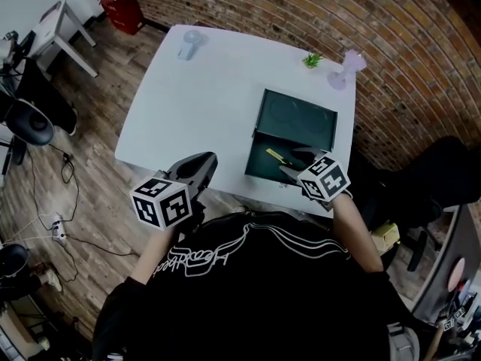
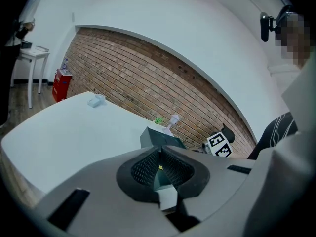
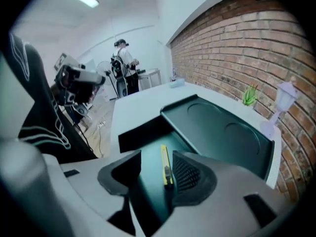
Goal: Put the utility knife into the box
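A dark green box stands open near the white table's front right edge, its lid tipped back. The yellow utility knife lies on the box floor. My right gripper hovers over the box, open. In the right gripper view the knife lies flat between the jaws, close to the right-hand pad, and the box lid rises behind it. My left gripper is at the table's front edge, left of the box, shut and empty. The left gripper view shows its pads together and the box beyond.
A small green plant and a lilac lamp-shaped ornament stand at the back right of the table. A pale blue object lies at the back left. A brick wall runs behind; a dark chair stands right.
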A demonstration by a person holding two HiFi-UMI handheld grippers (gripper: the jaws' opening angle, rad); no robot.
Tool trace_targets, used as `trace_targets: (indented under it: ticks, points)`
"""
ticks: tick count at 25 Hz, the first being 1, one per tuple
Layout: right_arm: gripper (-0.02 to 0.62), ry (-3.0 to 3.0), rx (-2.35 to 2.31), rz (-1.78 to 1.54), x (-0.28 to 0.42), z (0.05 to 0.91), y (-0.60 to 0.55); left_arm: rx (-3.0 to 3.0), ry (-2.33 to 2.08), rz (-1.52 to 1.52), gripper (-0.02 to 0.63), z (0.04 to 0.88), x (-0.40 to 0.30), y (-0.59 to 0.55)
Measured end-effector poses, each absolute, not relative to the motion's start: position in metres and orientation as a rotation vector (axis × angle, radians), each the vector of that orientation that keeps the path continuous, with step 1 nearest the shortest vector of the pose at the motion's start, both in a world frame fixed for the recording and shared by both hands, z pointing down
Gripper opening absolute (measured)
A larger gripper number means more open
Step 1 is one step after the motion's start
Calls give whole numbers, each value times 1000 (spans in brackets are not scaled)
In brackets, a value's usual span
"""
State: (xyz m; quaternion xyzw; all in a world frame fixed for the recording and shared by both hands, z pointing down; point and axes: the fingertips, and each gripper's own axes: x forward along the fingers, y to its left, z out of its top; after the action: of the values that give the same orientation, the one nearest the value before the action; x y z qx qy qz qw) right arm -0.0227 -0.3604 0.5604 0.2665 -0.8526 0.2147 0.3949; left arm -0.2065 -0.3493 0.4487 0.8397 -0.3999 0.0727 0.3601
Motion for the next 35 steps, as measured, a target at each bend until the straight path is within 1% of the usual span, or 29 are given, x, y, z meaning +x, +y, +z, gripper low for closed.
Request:
trace_targets:
  ticks: [4,6,8,9,19,25,35]
  points:
    - [155,-2380,787,612,-31,506,-364,2178,-1020,176,41,442,-197,-345]
    - [102,-2474,822,630,-31,482,-360,2201,-1002,162,41,435,-187,-340]
    - [27,-2550,836,656,-29,462,-352,2226,-977,140,41,426,-175,-333]
    - [5,-2578,835,669,-27,455,-347,2237,-965,132,41,422,-170,-328]
    - [3,-2807,633,710,-9,401,-282,2327,-911,145,41,389,-109,-283]
    - [3,-2853,604,603,8,375,-251,2396,-902,165,41,368,-84,-255]
    - [3,-2868,637,596,24,378,-236,2393,-911,190,41,367,-73,-239]
